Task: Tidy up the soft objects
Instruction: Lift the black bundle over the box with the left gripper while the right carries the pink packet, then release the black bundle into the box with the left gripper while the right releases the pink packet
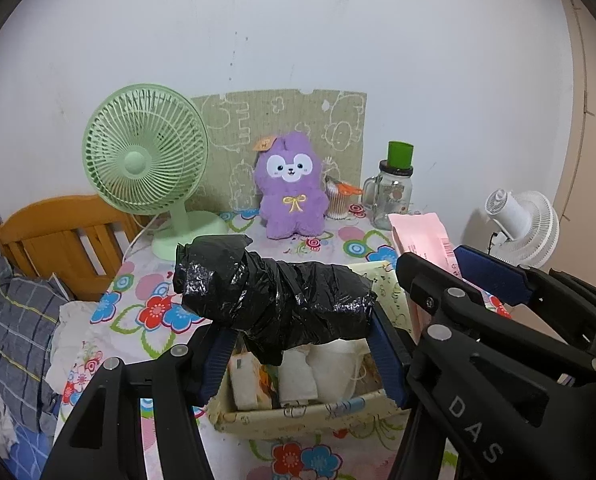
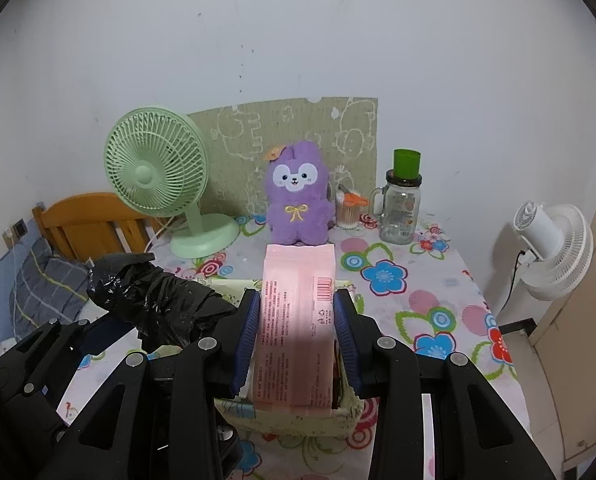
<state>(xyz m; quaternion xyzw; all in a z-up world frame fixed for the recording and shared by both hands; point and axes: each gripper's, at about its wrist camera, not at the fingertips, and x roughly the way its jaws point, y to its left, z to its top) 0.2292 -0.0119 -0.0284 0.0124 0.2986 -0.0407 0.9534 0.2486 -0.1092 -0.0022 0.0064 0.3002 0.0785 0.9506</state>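
Observation:
My left gripper (image 1: 301, 344) is shut on a black plastic-wrapped roll (image 1: 274, 300) and holds it over a cream storage box (image 1: 298, 420) with white rolls and tissue packs inside. My right gripper (image 2: 296, 340) is shut on a pink tissue pack (image 2: 296, 320), also above the box (image 2: 298, 420). The pink pack (image 1: 421, 240) and the right gripper (image 1: 493, 280) show at the right of the left wrist view. The black roll (image 2: 154, 300) shows at the left of the right wrist view. A purple plush rabbit (image 1: 292, 188) sits at the back of the table.
A green desk fan (image 1: 146, 160), a glass jar with a green cup (image 1: 395, 184) and a cotton-swab tub (image 1: 337, 204) stand at the back of the floral table (image 2: 437, 300). A white fan (image 2: 553, 240) stands to the right, a wooden headboard (image 1: 58, 236) and bedding to the left.

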